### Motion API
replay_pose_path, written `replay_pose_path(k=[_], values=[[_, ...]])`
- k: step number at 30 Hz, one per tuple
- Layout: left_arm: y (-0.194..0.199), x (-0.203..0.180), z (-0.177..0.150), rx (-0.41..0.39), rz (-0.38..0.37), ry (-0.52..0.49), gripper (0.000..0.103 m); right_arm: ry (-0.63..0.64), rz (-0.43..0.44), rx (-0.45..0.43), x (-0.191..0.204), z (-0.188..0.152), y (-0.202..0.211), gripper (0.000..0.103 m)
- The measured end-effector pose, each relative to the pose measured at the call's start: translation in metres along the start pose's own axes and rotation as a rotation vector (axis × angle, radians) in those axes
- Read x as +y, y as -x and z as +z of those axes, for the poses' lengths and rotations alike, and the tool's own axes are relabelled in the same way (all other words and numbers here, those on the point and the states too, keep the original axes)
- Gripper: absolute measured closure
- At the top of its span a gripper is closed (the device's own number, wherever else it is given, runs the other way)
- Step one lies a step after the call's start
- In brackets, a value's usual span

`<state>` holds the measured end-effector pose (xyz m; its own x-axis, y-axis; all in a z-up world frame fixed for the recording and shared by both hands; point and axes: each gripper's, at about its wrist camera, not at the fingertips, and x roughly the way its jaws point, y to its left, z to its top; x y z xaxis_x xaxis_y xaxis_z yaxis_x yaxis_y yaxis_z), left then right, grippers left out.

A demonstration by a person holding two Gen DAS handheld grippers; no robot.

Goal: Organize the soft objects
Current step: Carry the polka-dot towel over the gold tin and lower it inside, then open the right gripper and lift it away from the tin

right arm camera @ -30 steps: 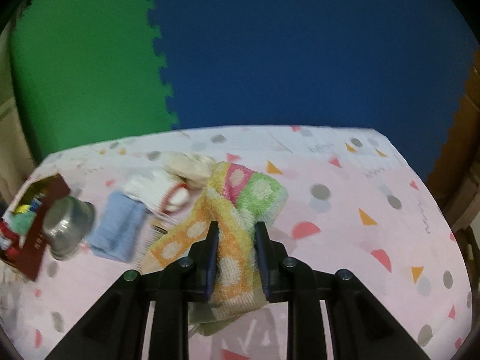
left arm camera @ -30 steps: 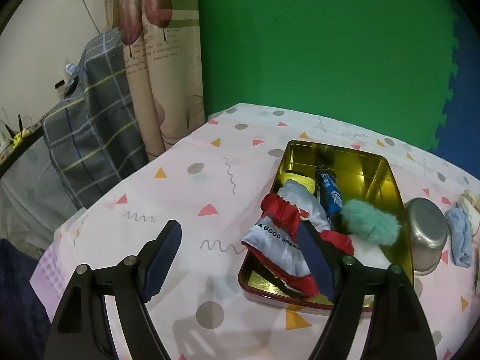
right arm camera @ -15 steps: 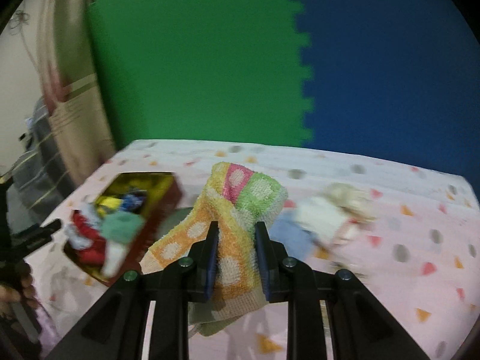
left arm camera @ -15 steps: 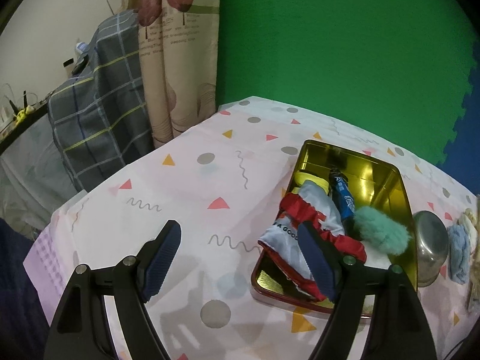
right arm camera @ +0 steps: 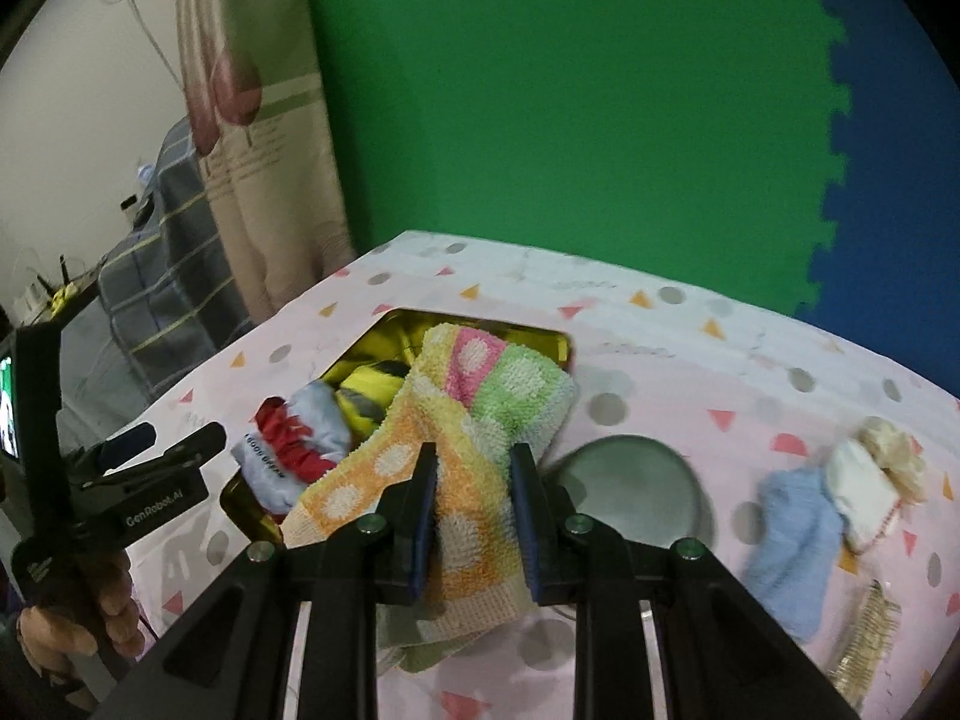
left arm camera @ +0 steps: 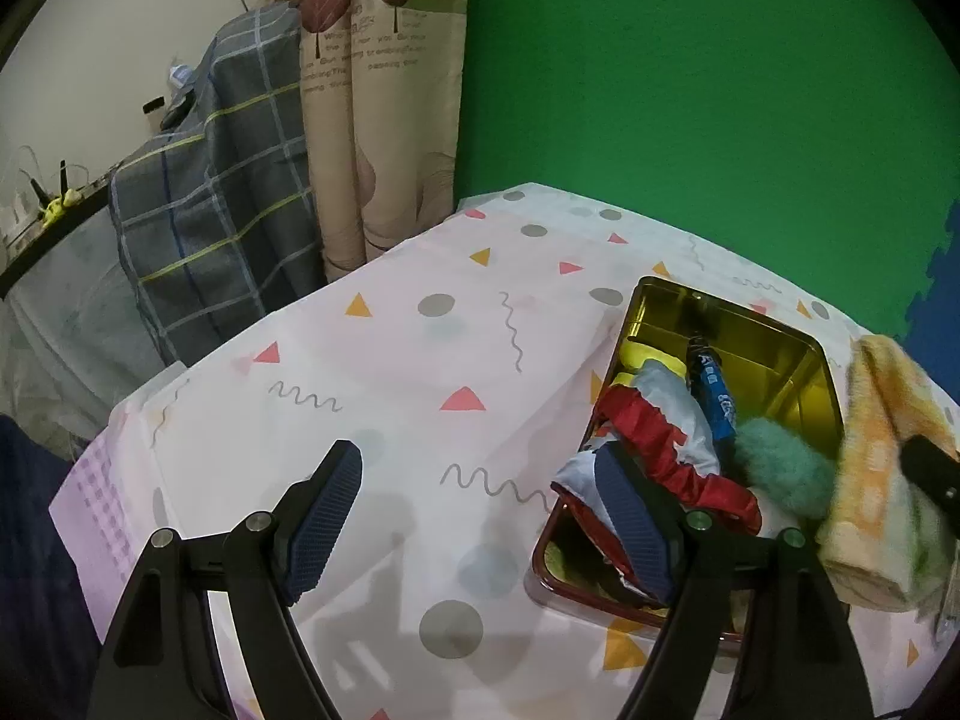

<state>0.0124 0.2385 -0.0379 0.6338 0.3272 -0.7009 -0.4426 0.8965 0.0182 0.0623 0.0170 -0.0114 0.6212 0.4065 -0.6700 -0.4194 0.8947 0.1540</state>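
Right wrist view: your right gripper (right arm camera: 473, 516) is pinching a folded terry towel with orange, pink and green panels and white dots (right arm camera: 456, 450), jaws narrow on the cloth, and the towel is hanging in the air above the near end of the gold-lined rectangular metal tin with a dark red outside (right arm camera: 540, 339). The tin is sitting on the pink tablecloth printed with triangles, dots and squiggles (right arm camera: 750, 360) and is already holding a red-and-white ruffled fabric piece (right arm camera: 288, 438). Just beside the tin a round steel bowl (right arm camera: 630, 492) is standing, and further right a light blue cloth (right arm camera: 786, 540) and a white cloth with a cream frill (right arm camera: 864, 492) are lying on the tablecloth. In the left wrist view, your left gripper (left arm camera: 480, 510) is hanging with jaws wide and nothing between them, beside the tin's left edge, where a fluffy mint-green piece (left arm camera: 780, 468) is resting inside.
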Motion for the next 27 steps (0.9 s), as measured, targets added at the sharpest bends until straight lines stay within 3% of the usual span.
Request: replay_pose_path(k=[19, 25, 27], values=[[-0.01, 0.008, 0.001, 0.037, -0.01, 0.04, 0.023, 0.043, -0.043, 0.095, 0.028, 0.021, -0.075, 0.077], [-0.01, 0.005, 0.001, 0.042, -0.014, 0.029, 0.023, 0.065, -0.085, 0.091, 0.03, 0.021, -0.072, 0.066], [-0.01, 0.004, 0.001, 0.039, -0.014, 0.022, 0.023, 0.071, -0.097, 0.08, 0.03, 0.021, -0.068, 0.053]])
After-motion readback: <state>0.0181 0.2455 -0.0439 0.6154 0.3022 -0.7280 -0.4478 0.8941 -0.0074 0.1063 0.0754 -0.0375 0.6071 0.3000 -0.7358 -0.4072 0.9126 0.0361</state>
